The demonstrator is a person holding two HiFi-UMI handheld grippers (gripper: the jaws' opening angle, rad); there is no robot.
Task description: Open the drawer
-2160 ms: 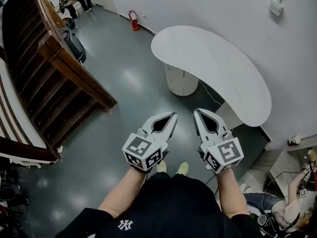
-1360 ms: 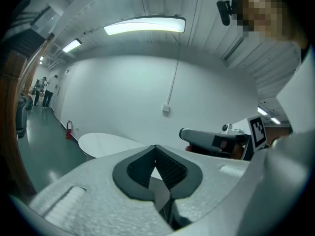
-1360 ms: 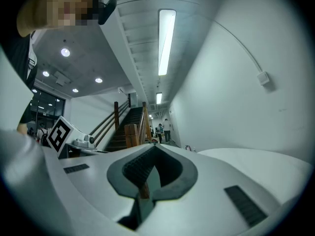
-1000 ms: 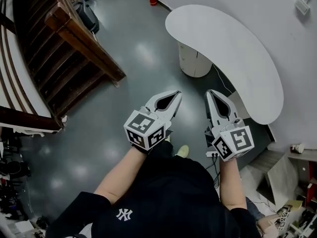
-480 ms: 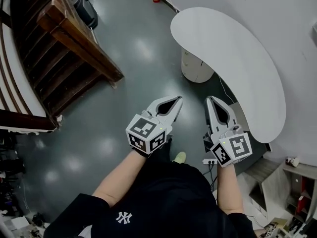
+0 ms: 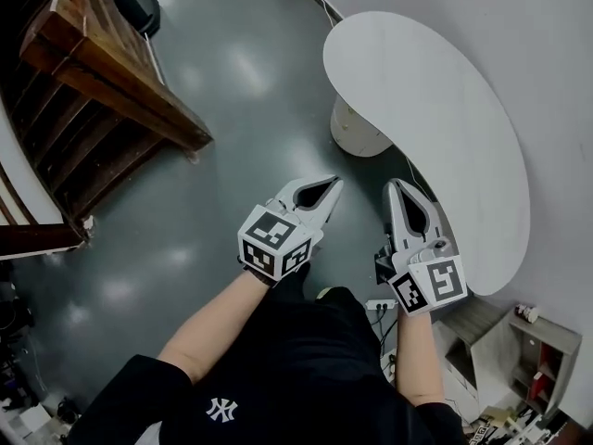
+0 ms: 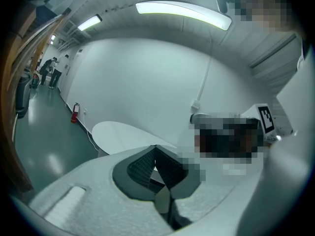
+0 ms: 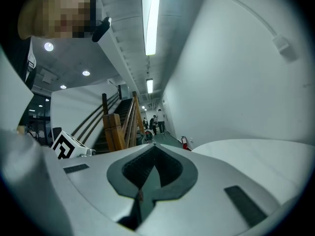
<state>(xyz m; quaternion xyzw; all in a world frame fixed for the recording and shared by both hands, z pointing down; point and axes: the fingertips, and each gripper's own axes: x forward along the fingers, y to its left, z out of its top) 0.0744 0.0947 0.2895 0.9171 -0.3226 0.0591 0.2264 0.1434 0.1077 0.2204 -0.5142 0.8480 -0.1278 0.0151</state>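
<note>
Right now I hold both tools out in front of me, side by side over the grey floor (image 6: 232, 156). My left gripper (image 6: 334, 183) is squeezed shut with nothing in it. My right gripper (image 6: 395, 186) is squeezed shut and empty too. Just ahead of the right gripper's tip is a big white table (image 6: 445, 109) with a round white stand (image 6: 357, 130) under it. I can't pick out the drawer for sure. Wooden stairs (image 6: 102, 91) are far off to the left gripper's side.

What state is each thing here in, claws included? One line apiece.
Left claw: shut, empty.
Right claw: shut, empty.
White table: top bare.
Fire extinguisher: upright on the floor by the wall.
Cabinet under the table: untouched; cannot tell whether any drawer is open.
</note>
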